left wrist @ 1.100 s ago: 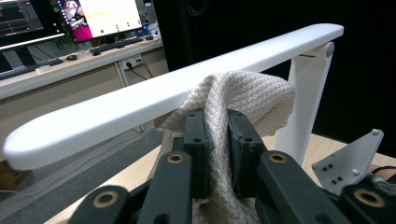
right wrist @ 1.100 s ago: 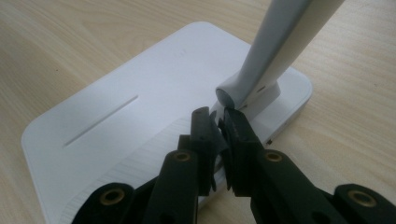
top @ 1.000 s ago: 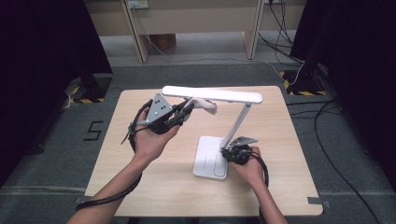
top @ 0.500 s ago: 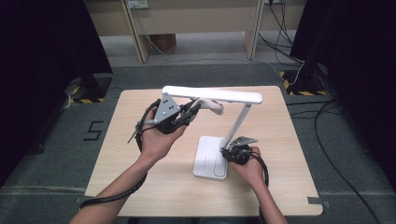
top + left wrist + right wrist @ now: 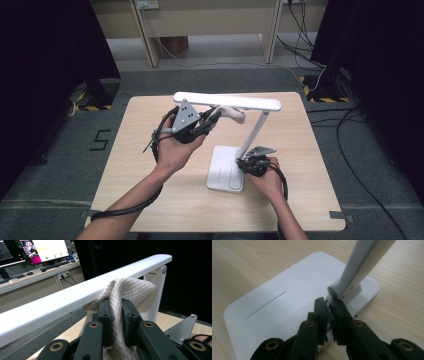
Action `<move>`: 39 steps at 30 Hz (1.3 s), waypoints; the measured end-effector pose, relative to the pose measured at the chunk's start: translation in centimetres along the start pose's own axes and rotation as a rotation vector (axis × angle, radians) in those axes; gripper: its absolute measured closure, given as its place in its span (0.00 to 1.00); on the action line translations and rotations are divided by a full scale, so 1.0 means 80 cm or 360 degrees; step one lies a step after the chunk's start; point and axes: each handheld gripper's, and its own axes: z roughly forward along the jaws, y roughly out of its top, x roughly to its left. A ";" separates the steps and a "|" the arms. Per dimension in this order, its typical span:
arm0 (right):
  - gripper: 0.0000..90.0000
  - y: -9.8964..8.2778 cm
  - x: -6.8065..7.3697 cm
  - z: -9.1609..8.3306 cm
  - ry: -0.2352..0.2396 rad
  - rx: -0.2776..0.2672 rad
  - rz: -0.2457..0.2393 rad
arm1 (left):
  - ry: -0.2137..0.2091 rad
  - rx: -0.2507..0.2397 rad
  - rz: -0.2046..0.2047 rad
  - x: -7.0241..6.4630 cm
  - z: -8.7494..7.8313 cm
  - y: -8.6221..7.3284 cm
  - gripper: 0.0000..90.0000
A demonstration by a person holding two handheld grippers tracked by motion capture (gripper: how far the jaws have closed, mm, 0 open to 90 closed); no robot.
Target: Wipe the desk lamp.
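Spanning the middle of the high view, the wooden table (image 5: pixel 150 200) carries a white desk lamp (image 5: pixel 227 172), whose flat base sits at centre right, its stem leaning up and to the right, and its long head bar (image 5: pixel 227 101) running level across the upper centre. In the left gripper view that bar crosses from lower left to upper right, smooth and matte white.

At centre left of the high view, the left gripper (image 5: pixel 216 116) has its jaws clamped on a folded cream cloth (image 5: pixel 130 293) with a waffle weave; the cloth bulges above the jaws and presses against the bar's underside. At lower centre right, the right gripper (image 5: pixel 329 305) rests on the base with its jaws nearly together at the foot of the stem; whether they pinch anything cannot be told.

Judging from this, the main risk is the lamp tipping or its head swinging on the hinge if the cloth pushes too hard sideways, since the bar is long and the base light. The cloth could also slip from the jaws if it drags against the bar.
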 end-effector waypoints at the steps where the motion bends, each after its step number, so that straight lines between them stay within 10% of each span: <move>1: 0.92 0.000 0.000 0.000 0.0000 -0.0001 0.0000 | -0.0001 0.0005 0.0005 0.000 0.000 0.000 0.88; 39: 0.92 0.000 0.000 0.001 0.0007 -0.0010 -0.0007 | -0.0071 -0.0003 0.0030 -0.037 0.041 0.013 0.88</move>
